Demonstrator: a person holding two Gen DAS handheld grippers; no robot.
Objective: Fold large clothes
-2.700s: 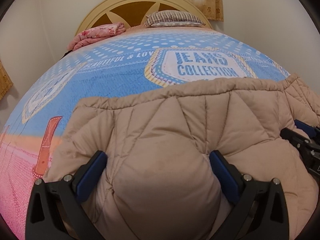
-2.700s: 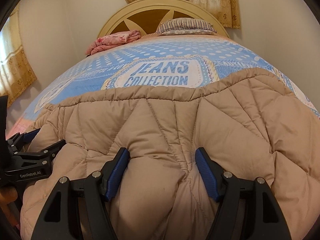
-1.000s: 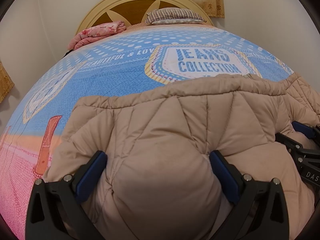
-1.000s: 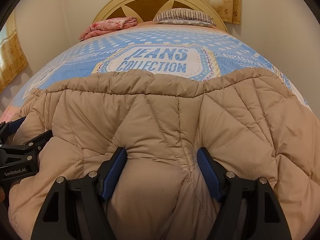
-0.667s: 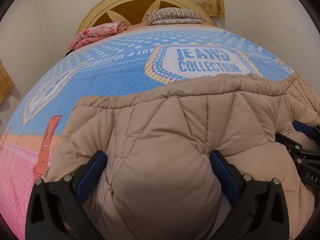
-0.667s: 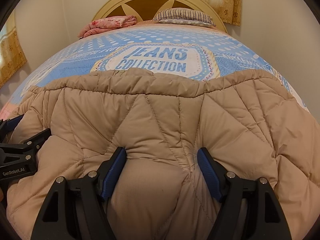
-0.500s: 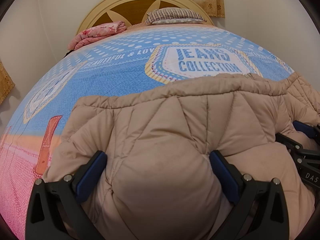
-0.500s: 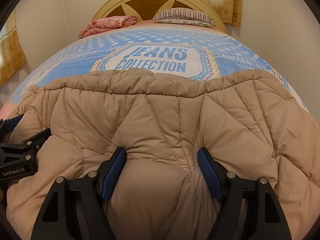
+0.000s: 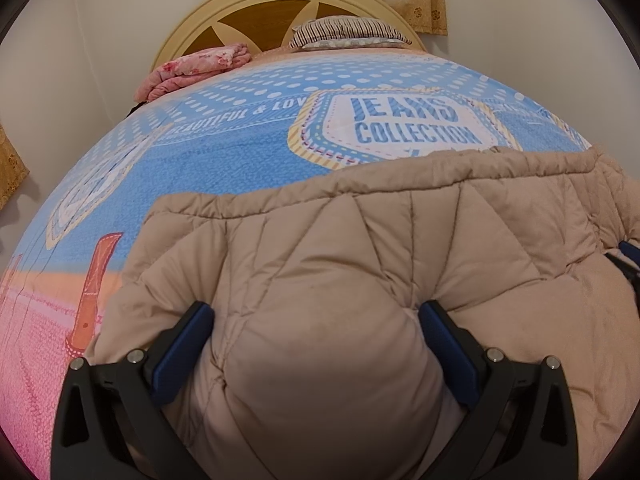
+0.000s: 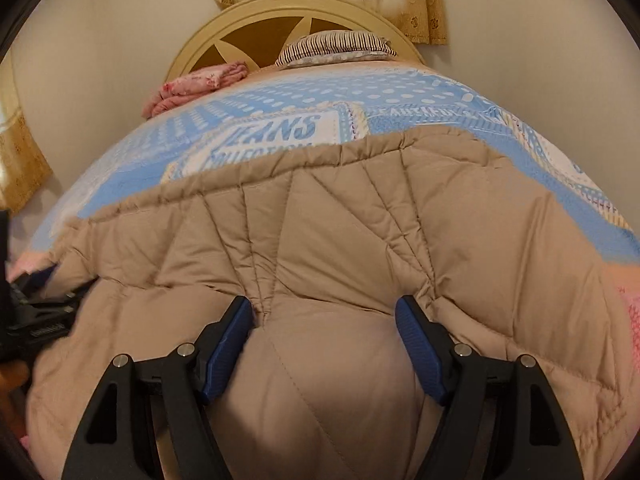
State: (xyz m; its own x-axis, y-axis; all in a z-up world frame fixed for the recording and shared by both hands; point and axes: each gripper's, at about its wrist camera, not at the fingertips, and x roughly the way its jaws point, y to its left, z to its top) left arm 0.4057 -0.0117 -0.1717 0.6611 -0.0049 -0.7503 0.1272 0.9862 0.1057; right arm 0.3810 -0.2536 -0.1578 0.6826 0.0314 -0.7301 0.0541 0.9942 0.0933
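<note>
Crosswise on the bedspread (image 9: 240, 152), a tan quilted coat (image 9: 360, 248) is lying with its long axis running from one gripper to the other, stitched edge facing the headboard (image 9: 280, 4). Both the left gripper (image 9: 316, 344) and right gripper (image 10: 324, 336) are pinching thick bunches of its padding.
</note>
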